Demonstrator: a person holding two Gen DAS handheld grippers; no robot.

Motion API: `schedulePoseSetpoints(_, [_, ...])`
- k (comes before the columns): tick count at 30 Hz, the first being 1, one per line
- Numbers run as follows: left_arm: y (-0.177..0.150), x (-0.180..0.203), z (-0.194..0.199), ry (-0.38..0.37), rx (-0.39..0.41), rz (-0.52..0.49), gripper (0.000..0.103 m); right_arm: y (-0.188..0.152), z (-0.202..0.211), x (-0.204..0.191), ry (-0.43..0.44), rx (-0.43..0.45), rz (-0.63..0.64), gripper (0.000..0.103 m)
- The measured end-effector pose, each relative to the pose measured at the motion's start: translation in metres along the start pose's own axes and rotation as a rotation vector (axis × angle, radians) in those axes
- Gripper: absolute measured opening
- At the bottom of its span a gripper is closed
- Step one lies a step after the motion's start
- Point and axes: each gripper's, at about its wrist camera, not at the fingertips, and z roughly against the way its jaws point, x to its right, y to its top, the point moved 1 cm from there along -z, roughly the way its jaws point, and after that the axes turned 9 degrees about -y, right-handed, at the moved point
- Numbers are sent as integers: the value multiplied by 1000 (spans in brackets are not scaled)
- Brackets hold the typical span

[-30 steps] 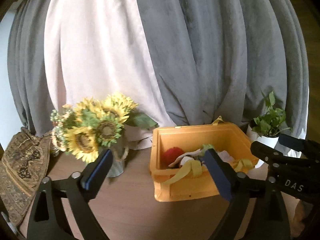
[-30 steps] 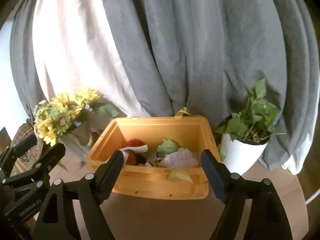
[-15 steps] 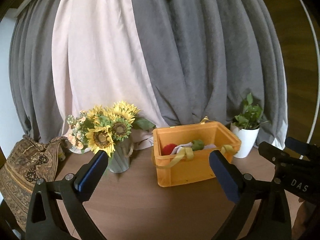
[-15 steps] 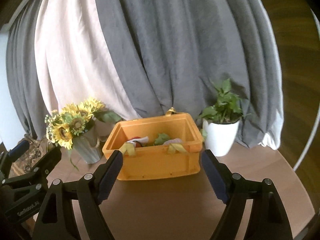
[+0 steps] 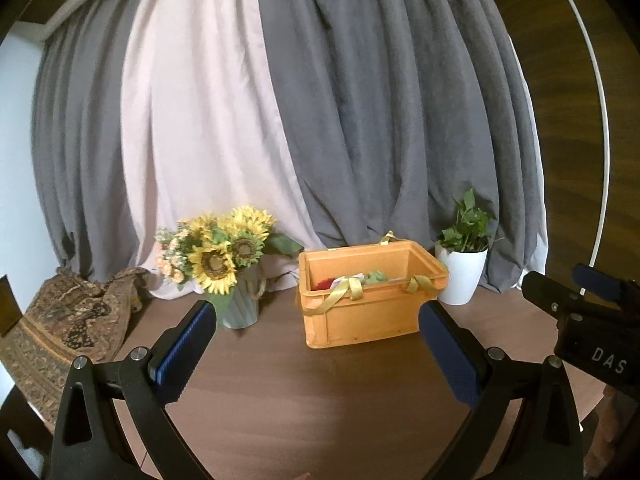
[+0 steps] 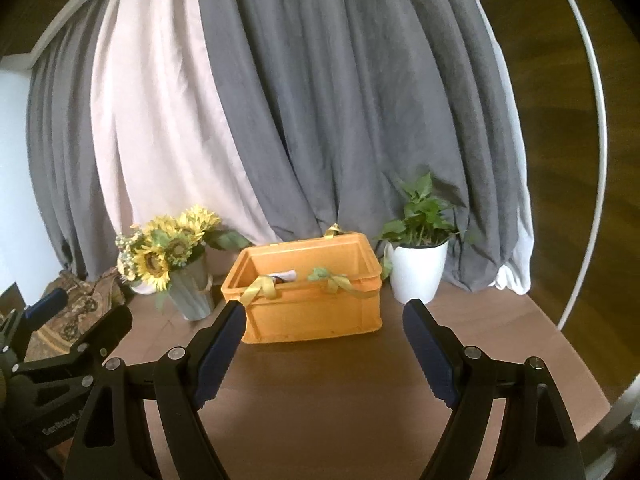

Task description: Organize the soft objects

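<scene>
An orange plastic crate (image 5: 368, 316) (image 6: 312, 312) stands on the round wooden table (image 5: 304, 408) (image 6: 320, 400), well ahead of both grippers. Soft items show just over its rim: something red (image 5: 323, 283), a green piece (image 5: 375, 277) and white cloth (image 6: 285, 275). Yellow ribbons (image 5: 343, 292) (image 6: 262, 287) hang over its front wall. My left gripper (image 5: 318, 322) is open and holds nothing. My right gripper (image 6: 324, 318) is open too, its jaws framing the crate from a distance, with nothing between them.
A vase of sunflowers (image 5: 224, 260) (image 6: 172, 256) stands left of the crate. A potted green plant in a white pot (image 5: 464, 268) (image 6: 418, 268) stands to its right. Patterned fabric (image 5: 60, 328) drapes the table's left edge. Grey and pale curtains (image 5: 320, 120) hang behind.
Both grippers have drawn back from the crate, which now looks smaller and farther away. More tabletop shows in front. Both stayed open and empty.
</scene>
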Motion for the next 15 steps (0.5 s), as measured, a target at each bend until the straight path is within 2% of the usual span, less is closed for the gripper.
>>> schedulePoseSetpoints(9, [-16,23,66,24,15,24,103,-19,64,21,23,15,22,82])
schedulePoseSetpoints(15, [-23,37,106,13,23,17,103,-28,102,37,27,27,17,86])
